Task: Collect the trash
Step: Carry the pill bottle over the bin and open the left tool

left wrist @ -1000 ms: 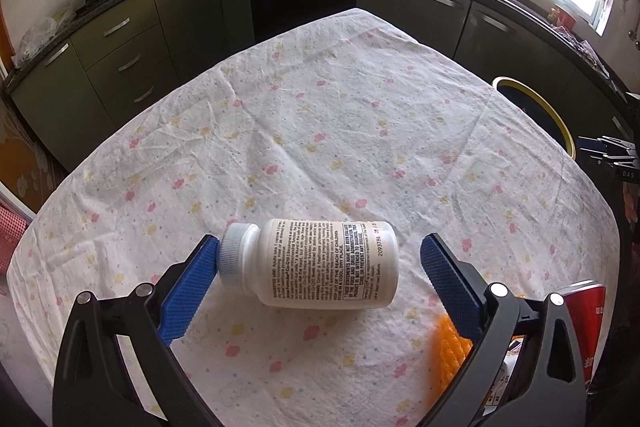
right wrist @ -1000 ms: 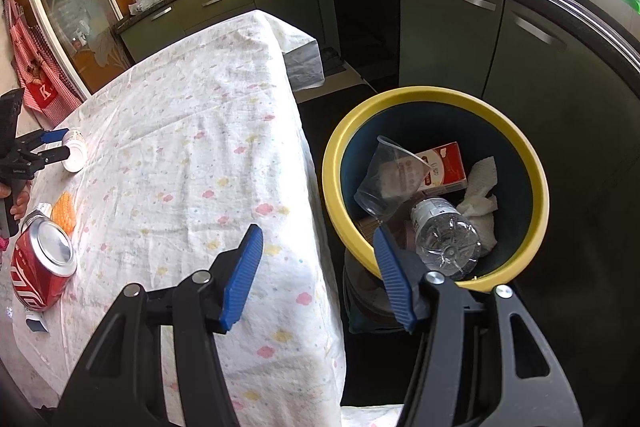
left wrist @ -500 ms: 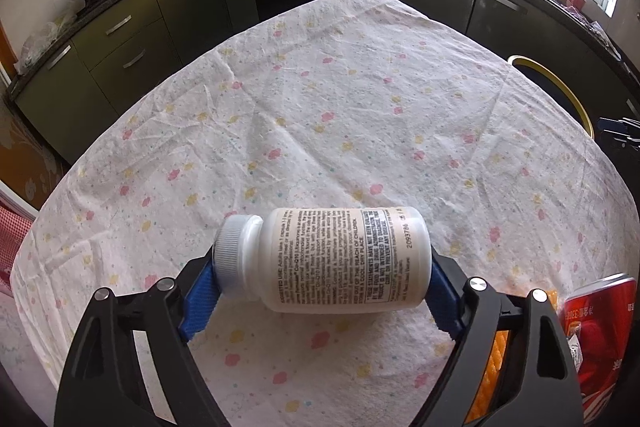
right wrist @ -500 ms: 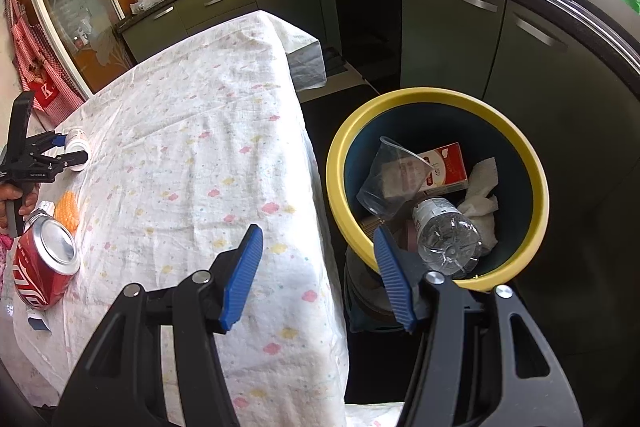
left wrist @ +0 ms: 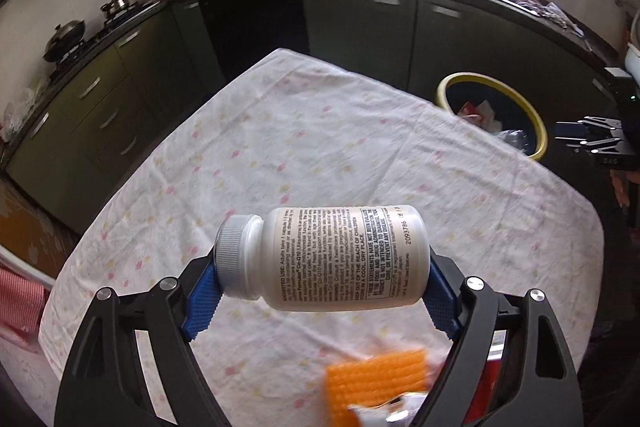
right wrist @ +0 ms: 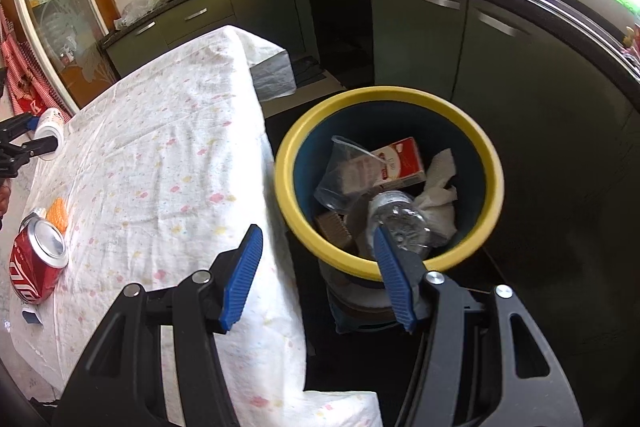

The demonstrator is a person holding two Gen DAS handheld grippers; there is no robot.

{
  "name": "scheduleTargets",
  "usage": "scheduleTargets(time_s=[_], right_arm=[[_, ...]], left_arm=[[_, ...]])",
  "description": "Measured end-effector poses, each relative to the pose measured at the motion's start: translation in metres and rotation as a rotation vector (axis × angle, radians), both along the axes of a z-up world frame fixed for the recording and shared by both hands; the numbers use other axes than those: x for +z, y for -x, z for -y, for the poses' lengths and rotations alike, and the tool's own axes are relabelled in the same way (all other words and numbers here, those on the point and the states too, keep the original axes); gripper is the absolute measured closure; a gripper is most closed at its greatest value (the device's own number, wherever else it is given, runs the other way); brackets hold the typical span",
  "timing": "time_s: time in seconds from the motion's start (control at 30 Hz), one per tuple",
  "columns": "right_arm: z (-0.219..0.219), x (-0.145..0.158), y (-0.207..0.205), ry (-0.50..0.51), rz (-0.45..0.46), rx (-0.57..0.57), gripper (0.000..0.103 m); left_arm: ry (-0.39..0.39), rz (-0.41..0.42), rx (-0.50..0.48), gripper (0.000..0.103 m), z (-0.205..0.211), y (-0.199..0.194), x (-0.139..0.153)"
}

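Note:
A white pill bottle [left wrist: 340, 259] with a grey-white cap lies crosswise between the blue pads of my left gripper [left wrist: 320, 279], which is shut on it end to end and holds it above the flowered tablecloth [left wrist: 320, 147]. From the right wrist view the same bottle [right wrist: 50, 125] shows small at the far left in the left gripper [right wrist: 28, 139]. My right gripper [right wrist: 316, 239] is open and empty, between the table edge and the yellow-rimmed bin [right wrist: 384, 93]. The bin [left wrist: 448, 83] holds a clear cup, a red-white carton, a plastic bottle and tissue.
A red soda can [right wrist: 34, 267] and an orange ribbed piece [right wrist: 57, 214] lie on the cloth near the left gripper; the orange piece [left wrist: 376, 379] shows blurred below the bottle. Dark kitchen cabinets ring the table. The right gripper [left wrist: 588, 141] appears beyond the bin.
My left gripper closed on the bottle, which lay on the cloth between open jaws, and lifted it off the table. The right gripper shifted slightly sideways, still open.

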State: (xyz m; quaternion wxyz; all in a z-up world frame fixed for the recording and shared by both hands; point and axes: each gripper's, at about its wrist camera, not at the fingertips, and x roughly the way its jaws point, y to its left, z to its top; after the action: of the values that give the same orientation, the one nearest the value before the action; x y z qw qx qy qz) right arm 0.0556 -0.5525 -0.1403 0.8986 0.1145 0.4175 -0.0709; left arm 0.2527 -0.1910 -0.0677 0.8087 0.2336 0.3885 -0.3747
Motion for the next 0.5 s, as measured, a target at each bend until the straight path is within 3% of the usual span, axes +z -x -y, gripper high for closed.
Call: scheduleTargets(time_s=[0.27,0.5], right_arm=[[0.056,-0.011,0.045,-0.045,0.017,-0.133,0.048],[0.088,-0.026,0.065,-0.100,0.030,-0.186,0.048]], left_arm=[[0.018,-0.070,-0.270,0.020,0.151,0.027,0.020],[-0.093,-0.099,-0.450,0.020,0.280,0.051,-0.019]])
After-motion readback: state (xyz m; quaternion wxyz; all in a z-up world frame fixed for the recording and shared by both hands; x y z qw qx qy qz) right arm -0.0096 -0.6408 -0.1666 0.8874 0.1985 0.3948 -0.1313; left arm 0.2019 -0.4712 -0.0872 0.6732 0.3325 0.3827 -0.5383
